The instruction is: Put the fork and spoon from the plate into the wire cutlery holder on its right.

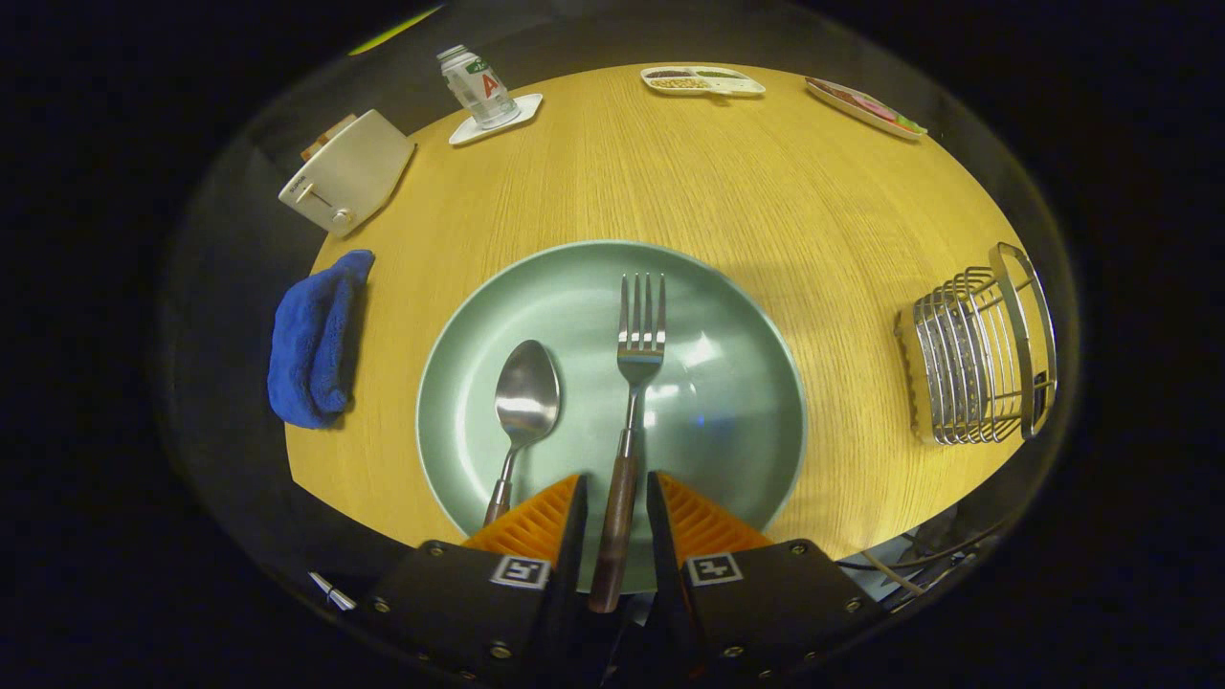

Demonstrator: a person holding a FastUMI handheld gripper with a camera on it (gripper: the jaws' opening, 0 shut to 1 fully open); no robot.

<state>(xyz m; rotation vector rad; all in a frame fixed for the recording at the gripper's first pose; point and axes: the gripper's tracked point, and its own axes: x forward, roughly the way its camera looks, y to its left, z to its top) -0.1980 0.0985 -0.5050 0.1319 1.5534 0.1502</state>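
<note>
On the plate (727, 431) your jaws straddle the fork (632, 402) handle, slightly open, seemingly not yet pressing; spoon (522, 411) lies just left; holder (981, 359) waits well right on the desk (766, 172); close off-centre and the fork could pivot or slip.
</note>
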